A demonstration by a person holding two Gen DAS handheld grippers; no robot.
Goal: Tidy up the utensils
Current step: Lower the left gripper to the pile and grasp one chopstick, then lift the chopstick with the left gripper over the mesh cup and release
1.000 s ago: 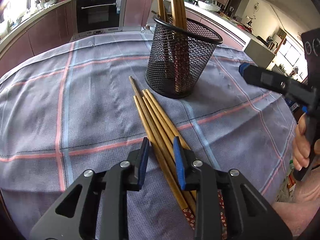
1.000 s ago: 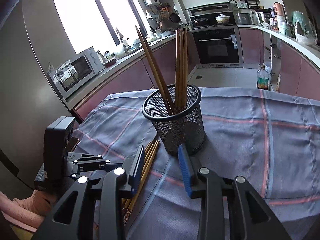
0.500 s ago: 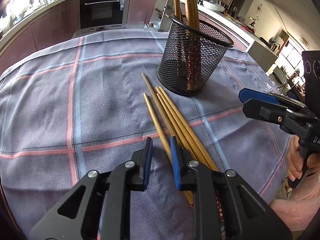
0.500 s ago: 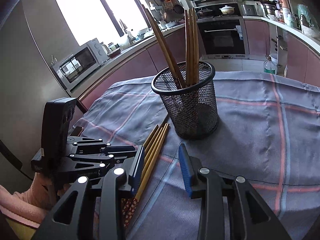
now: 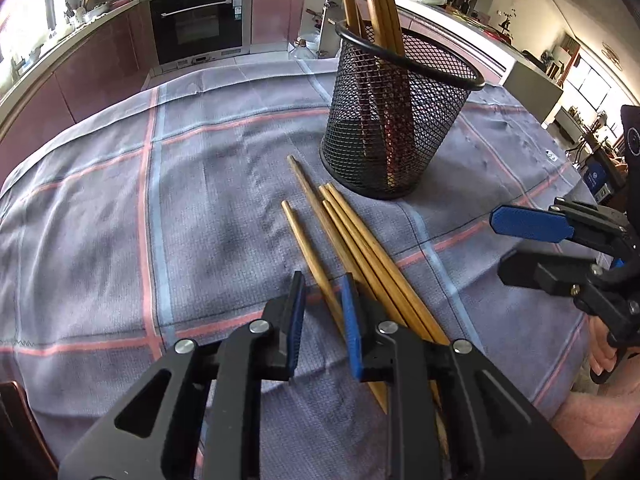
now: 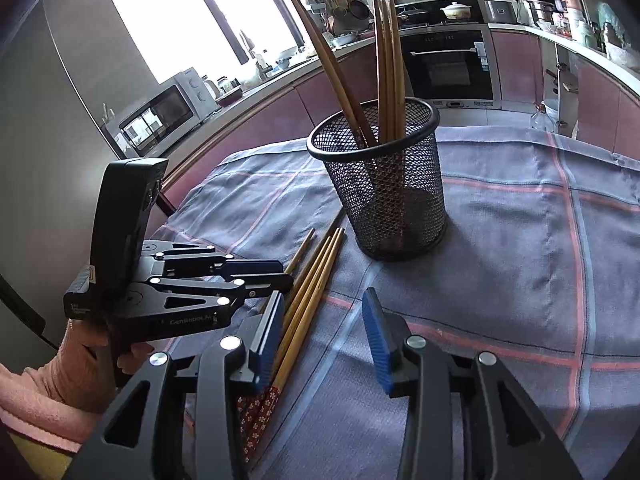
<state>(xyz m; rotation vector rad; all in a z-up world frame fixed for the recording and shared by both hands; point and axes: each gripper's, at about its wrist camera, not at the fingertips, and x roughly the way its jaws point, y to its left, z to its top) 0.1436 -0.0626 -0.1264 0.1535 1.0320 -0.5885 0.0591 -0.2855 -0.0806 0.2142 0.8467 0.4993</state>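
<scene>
Left gripper (image 6: 256, 276), marked "GenRobot.AI", narrowly straddles one chopstick (image 5: 308, 252) unclamped; right gripper (image 6: 324, 332) gapes empty.

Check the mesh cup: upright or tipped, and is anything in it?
Upright. The mesh cup stands flat on the tablecloth, with several chopsticks sticking out of its top; more chopsticks lie loose beside it.

The left wrist view sits low near the table (image 5: 100, 200) edge, facing the oven wall. The right wrist view looks from an adjoining edge toward the window corner. Both share the mesh holder (image 5: 400, 120) and loose chopsticks (image 6: 316, 280).
</scene>
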